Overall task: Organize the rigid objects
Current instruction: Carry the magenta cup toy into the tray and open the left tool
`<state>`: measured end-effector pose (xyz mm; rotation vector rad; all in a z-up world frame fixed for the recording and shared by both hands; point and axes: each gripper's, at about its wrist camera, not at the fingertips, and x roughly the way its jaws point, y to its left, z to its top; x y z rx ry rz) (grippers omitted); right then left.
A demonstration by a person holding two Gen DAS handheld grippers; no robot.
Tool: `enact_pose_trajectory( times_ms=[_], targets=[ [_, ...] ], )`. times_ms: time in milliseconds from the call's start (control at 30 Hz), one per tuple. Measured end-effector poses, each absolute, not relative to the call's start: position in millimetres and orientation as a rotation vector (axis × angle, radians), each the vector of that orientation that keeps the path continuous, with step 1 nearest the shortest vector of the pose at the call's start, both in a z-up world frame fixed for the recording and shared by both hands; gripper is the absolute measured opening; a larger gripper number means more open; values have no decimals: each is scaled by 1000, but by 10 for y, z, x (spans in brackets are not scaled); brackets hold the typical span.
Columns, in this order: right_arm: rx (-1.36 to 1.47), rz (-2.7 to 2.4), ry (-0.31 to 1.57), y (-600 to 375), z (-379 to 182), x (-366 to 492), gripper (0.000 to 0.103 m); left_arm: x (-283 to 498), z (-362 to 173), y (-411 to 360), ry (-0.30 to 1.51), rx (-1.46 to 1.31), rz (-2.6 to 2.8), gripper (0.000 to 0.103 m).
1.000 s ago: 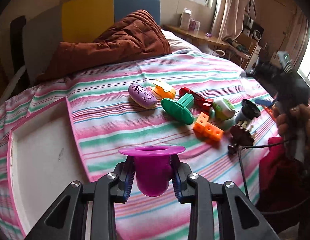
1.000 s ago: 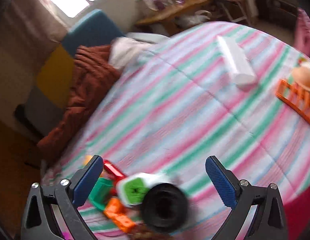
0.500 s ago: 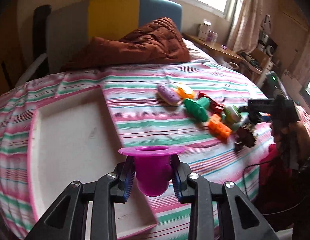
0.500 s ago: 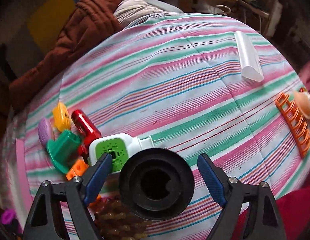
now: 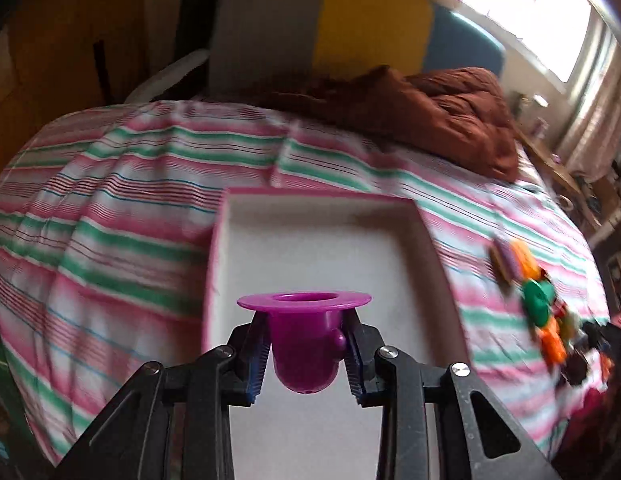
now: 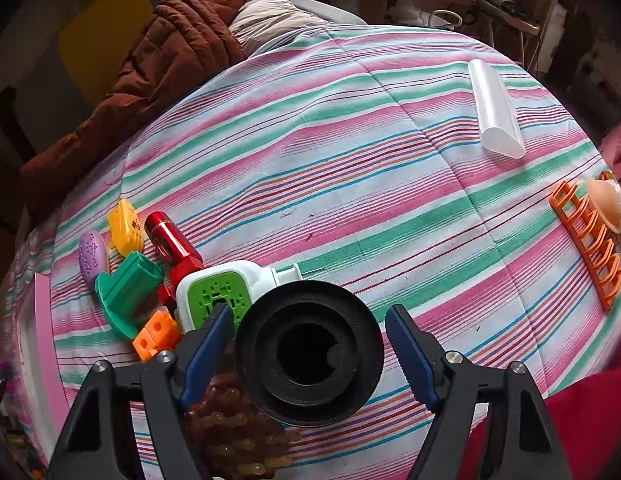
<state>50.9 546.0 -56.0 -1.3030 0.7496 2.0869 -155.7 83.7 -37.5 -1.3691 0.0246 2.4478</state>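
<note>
Left gripper (image 5: 306, 350): clamped on purple cup (image 5: 304, 344), 1 pad on each side of the body just under the flared rim, so the flange sits above the pads and probably keeps the piece from slipping down. Cup hangs upright over the white tray w/ pink rim (image 5: 310, 194), which lies on the striped bedspread (image 5: 110, 208); position suggests a drop-off into the tray is next (tray interior looks bare where visible).

Right gripper (image 6: 310, 346): jaws have just been closing, pads not yet pressing; black round cap (image 6: 308, 358) stands between them w/ a gap on both sides. Approach is from above, apparently to take the wide disc across its rim.

Pile, left of cap, all touching or nearly so:
- green-faced white block (image 6: 218, 300), partly behind cap
- red cylinder (image 6: 172, 244)
- green flanged piece (image 6: 126, 292)
- orange cubes (image 6: 156, 334)
- yellow piece (image 6: 126, 228)
- lilac oval (image 6: 92, 258)
- brown beaded item (image 6: 238, 432), under the right gripper's left finger

Well apart, far side of bed: clear tube (image 6: 494, 110); orange rack (image 6: 586, 244) at right edge.

Est. progress: early, 1 item in transit, most pieces unsorted.
</note>
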Motion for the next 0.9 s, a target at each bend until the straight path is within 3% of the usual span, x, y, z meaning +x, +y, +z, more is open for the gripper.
enact_pose_trajectory(
  times_ms=[433, 900],
  targets=[
    [-1282, 2104, 754, 5461, -563, 482, 83, -2149, -629, 1013, 194, -1385, 2525, 37],
    [-1146, 2165, 794, 5436, -412, 536, 86, -1350, -312, 758, 1, -1294, 2536, 39]
  ],
)
